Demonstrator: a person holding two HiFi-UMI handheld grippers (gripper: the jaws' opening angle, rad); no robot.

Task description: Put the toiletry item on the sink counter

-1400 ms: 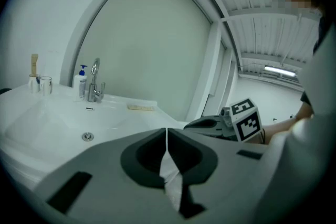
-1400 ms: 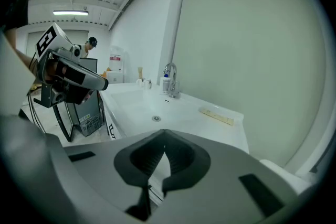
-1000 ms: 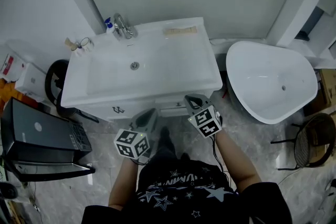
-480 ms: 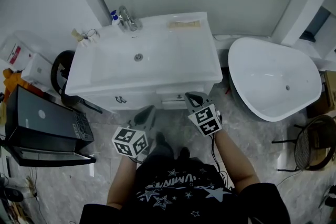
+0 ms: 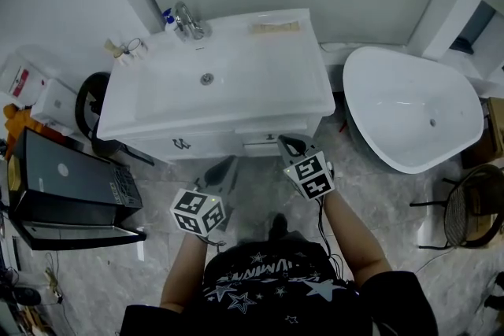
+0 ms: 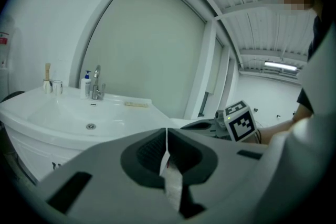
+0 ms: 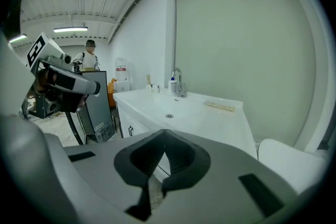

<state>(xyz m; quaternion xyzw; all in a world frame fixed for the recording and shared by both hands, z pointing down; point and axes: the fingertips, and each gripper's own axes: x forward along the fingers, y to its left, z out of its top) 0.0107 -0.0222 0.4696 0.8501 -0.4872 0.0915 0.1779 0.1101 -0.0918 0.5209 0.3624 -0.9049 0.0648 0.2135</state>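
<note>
The white sink counter (image 5: pixel 309 94) stands ahead of me, with a chrome faucet (image 5: pixel 187 20) at its back. On it are a blue-capped bottle (image 5: pixel 168 20) beside the faucet, a glass with a brush (image 5: pixel 132 48) at the back left corner, and a flat beige item (image 5: pixel 276 27) at the back right. My left gripper (image 5: pixel 227 168) is low in front of the cabinet, shut, with nothing in it. My right gripper (image 5: pixel 287 142) is beside it, a little nearer the counter's front edge, also shut and empty. From the right gripper view the bottle (image 7: pixel 172 85) is far beyond the closed jaws.
A white tub (image 5: pixel 409 110) lies right of the sink. A black cabinet (image 5: pixel 63 193) and a dark round bin (image 5: pixel 88 110) stand to the left, a wire chair (image 5: pixel 472 208) at far right. A person (image 7: pixel 89 60) stands in the background of the right gripper view.
The sink has slid a little upward and away in the head view. Both grippers keep about the same place before the cabinet and stay shut.
</note>
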